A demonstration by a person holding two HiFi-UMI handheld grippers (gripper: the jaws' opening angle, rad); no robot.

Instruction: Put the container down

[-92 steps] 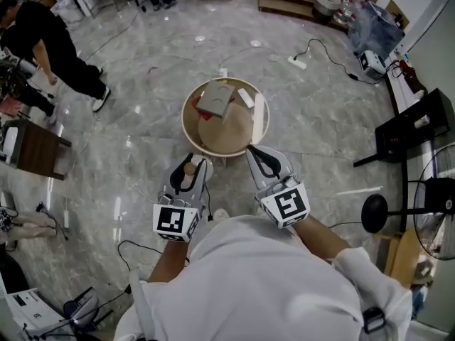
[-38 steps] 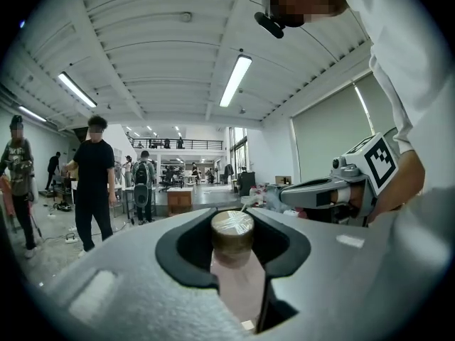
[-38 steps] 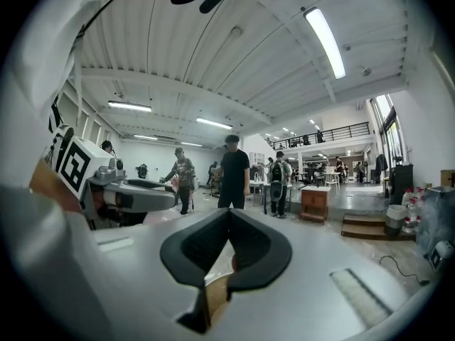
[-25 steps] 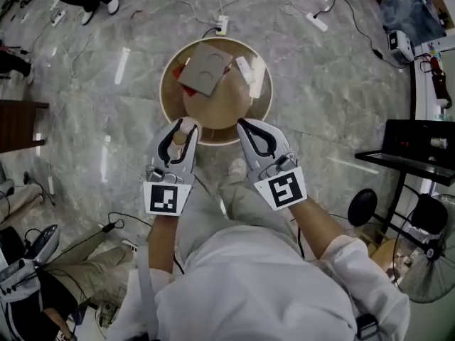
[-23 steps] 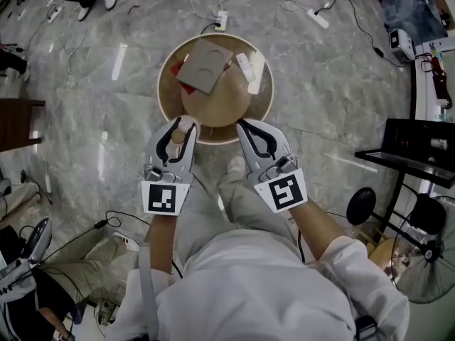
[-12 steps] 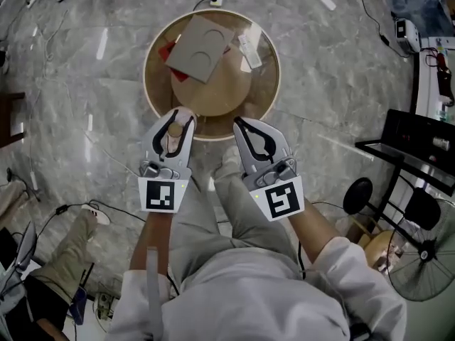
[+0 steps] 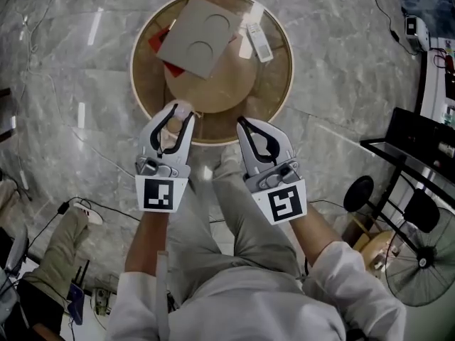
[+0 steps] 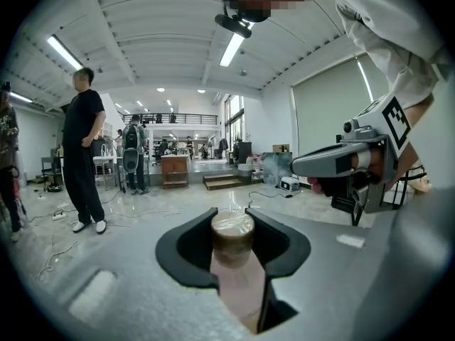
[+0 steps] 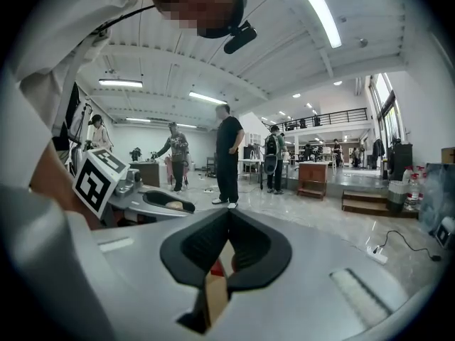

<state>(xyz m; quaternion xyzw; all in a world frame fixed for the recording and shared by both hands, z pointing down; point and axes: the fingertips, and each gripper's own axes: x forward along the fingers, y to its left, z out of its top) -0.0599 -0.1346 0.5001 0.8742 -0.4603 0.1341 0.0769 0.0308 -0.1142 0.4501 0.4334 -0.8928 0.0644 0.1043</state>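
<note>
My left gripper point(image 7: 175, 114) is shut on a small container point(image 7: 173, 125) with a pale body and a brown, film-covered top. It hangs over the near rim of the round wooden table point(image 7: 281, 84). In the left gripper view the container point(image 8: 232, 241) stands upright between the dark pads, with the left gripper point(image 8: 232, 217) closed on its sides. My right gripper point(image 7: 248, 124) is beside it at the rim. In its own view the right gripper point(image 9: 228, 213) is shut, tips touching, with nothing held.
On the table lie a grey cardboard sheet point(image 7: 197, 38), a red piece point(image 7: 160, 42) under it and a white remote point(image 7: 259, 33). A black stand point(image 7: 359, 192), a fan point(image 7: 419, 261) and a dark bench point(image 7: 419, 141) are at the right. Another person's leg point(image 7: 64, 241) is at lower left.
The table has come much closer and larger in view. Both grippers now reach its near rim. The left gripper still holds the container.
</note>
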